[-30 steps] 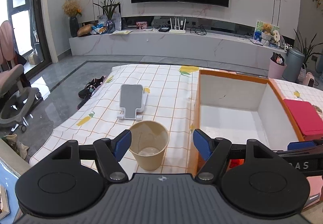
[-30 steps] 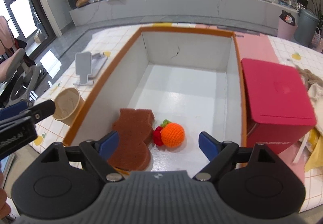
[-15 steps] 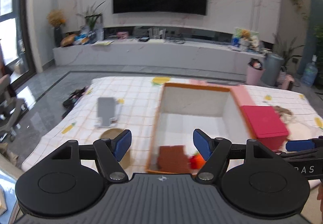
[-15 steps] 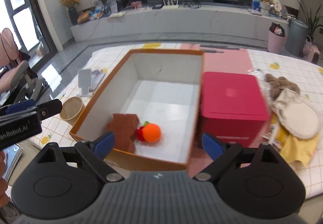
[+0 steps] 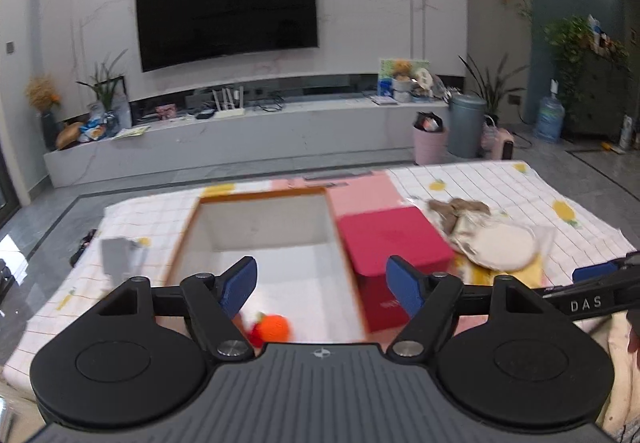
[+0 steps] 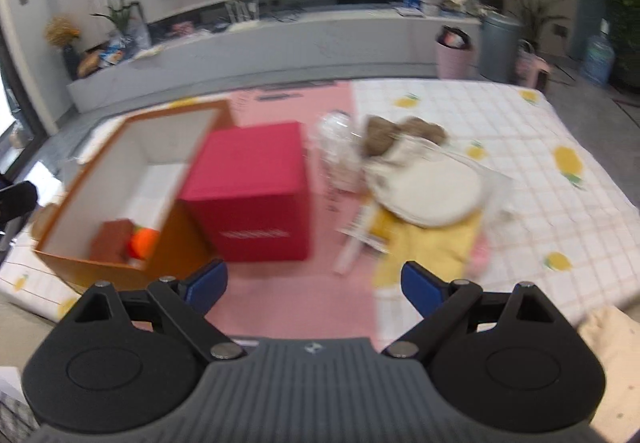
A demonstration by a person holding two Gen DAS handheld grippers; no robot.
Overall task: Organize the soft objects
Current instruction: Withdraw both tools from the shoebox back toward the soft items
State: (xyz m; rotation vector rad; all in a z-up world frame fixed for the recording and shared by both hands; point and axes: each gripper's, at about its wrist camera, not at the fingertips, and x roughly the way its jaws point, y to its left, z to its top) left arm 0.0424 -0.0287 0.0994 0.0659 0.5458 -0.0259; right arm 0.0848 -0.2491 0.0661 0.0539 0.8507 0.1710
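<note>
So both grippers are between picks: the left gripper (image 5: pixel 322 285) has empty fingers, still spreading, and the right gripper (image 6: pixel 314 285) is wide with nothing in it. The knitted orange (image 6: pixel 143 242) and brown sponge (image 6: pixel 112 245) sit in the orange box (image 6: pixel 100 267). Next up is probably the soft pile (image 6: pixel 424 191) on the counter (image 6: pixel 560 227), right of the red box (image 6: pixel 256 199); crinkly plastic (image 6: pixel 340 147) crowds it.

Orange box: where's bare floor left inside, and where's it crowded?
Inside the orange box, the white floor from the middle to the far wall is bare. The near end is crowded: the orange knitted fruit and brown sponge lie there. Outside, the red box stands against its right wall.
</note>
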